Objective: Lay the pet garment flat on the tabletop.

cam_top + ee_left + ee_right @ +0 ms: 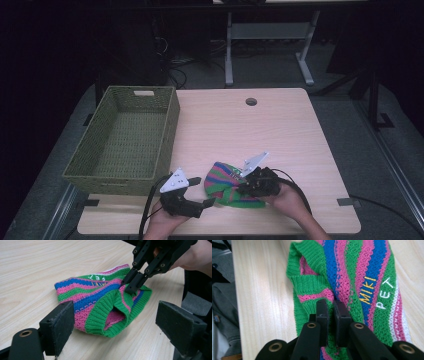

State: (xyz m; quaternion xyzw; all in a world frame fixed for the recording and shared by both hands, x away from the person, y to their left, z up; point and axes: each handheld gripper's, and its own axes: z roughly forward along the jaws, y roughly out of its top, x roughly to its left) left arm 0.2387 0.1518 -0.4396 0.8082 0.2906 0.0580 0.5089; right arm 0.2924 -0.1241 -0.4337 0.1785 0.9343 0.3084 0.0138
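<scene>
A small knitted pet sweater (223, 184) (95, 298) (352, 272), striped green, pink and blue with stitched letters, lies on the wooden table (260, 130) near its front edge. My right gripper (244, 186) (331, 305) is shut on the sweater, pinching a fold of knit by the green ribbed cuff. The left gripper view also takes in the right gripper (131, 286), pressed down onto the cloth. My left gripper (204, 191) (120, 322) stands open just left of the sweater, with the green hem in front of its pads and no contact.
A green woven basket (107, 177) sits empty on the table's left side. A round cable hole (251, 101) lies near the far edge. The person's hands come in at the front edge. Beyond the table stand a desk frame and cables on the floor.
</scene>
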